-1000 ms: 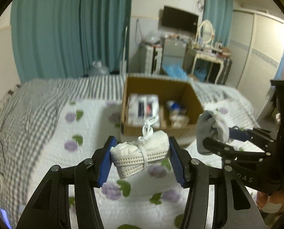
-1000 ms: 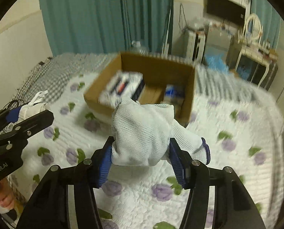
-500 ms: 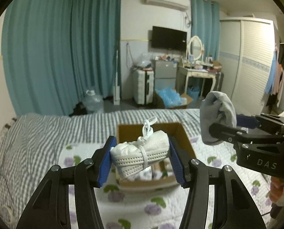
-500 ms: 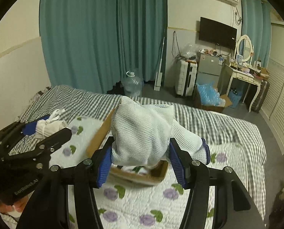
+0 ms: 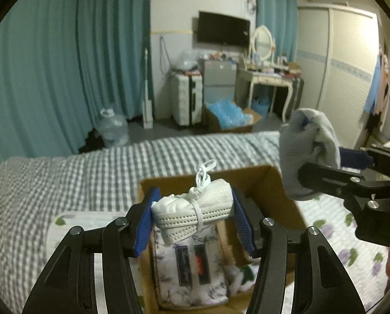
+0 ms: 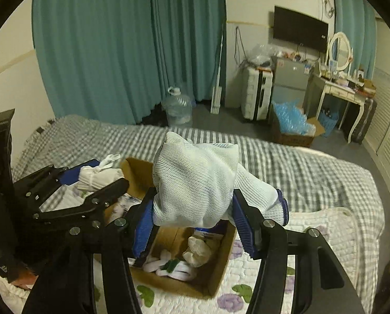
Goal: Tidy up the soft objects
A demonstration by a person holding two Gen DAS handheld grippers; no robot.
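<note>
My left gripper (image 5: 193, 214) is shut on a rolled white face mask (image 5: 192, 210) tied with its strap, held above the open cardboard box (image 5: 263, 180) on the bed. It also shows in the right wrist view (image 6: 95, 176). My right gripper (image 6: 192, 218) is shut on a bunched white knit glove (image 6: 195, 183) with a blue cuff, held above the same box (image 6: 213, 274). The glove shows in the left wrist view (image 5: 307, 154) at the right.
The box holds a floral packet (image 5: 192, 267), white cloth items (image 6: 168, 264) and a beige lump (image 6: 197, 251). It sits on a flowered quilt (image 6: 312, 235) over a grey checked bed (image 5: 64, 172). Teal curtains, a water jug, a suitcase and a dresser stand behind.
Both grippers have moved forward and over the box with their loads; the box interior now lies right below them. Both grips are unchanged.
</note>
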